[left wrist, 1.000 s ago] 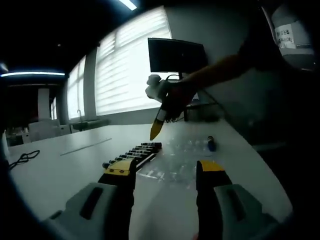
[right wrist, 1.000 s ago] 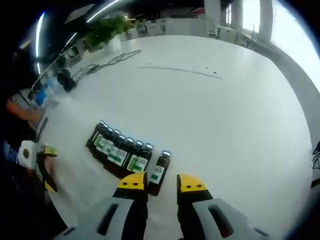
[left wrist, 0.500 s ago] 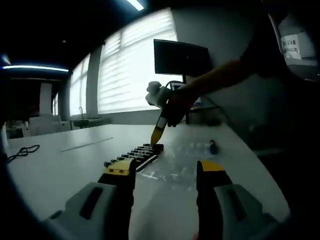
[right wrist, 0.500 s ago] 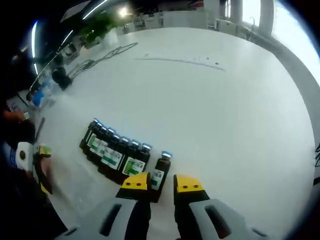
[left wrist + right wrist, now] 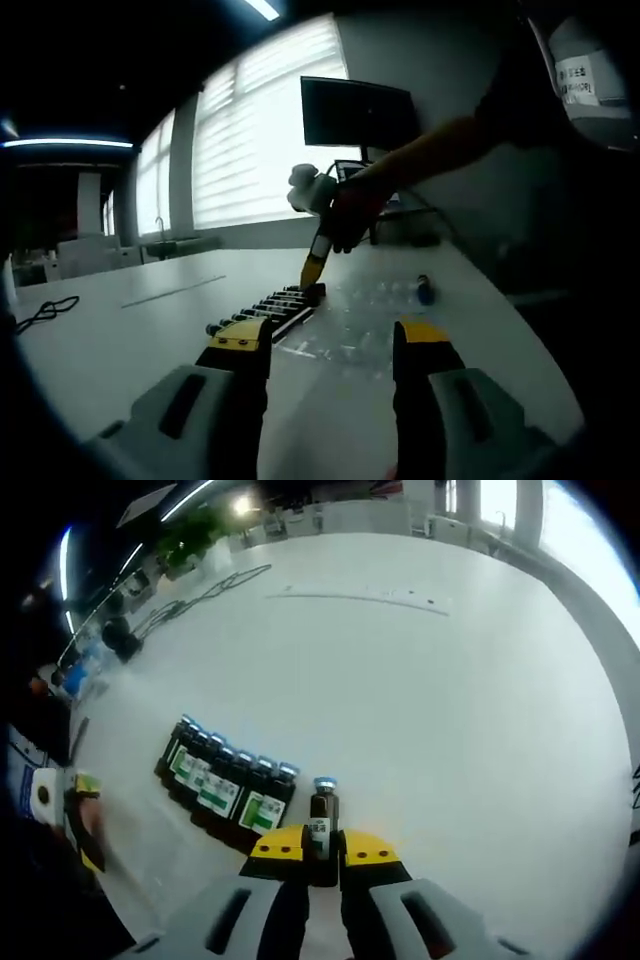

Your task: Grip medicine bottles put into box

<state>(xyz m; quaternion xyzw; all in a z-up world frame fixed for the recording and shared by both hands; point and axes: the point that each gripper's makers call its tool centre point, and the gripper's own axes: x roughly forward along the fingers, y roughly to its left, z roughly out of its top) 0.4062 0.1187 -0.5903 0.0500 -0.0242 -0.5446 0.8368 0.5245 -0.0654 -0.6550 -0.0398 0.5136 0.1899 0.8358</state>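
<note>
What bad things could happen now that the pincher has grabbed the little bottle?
1. The right gripper pinches the medicine bottle low on its body, near the jaw tips, so it might slip or tilt when lifted.
2. The row of bottles lies very close beside it on the white table; a sideways swing could knock the nearest ones and make them roll.
3. The left gripper hangs open nearby, so the two could bump.
</note>
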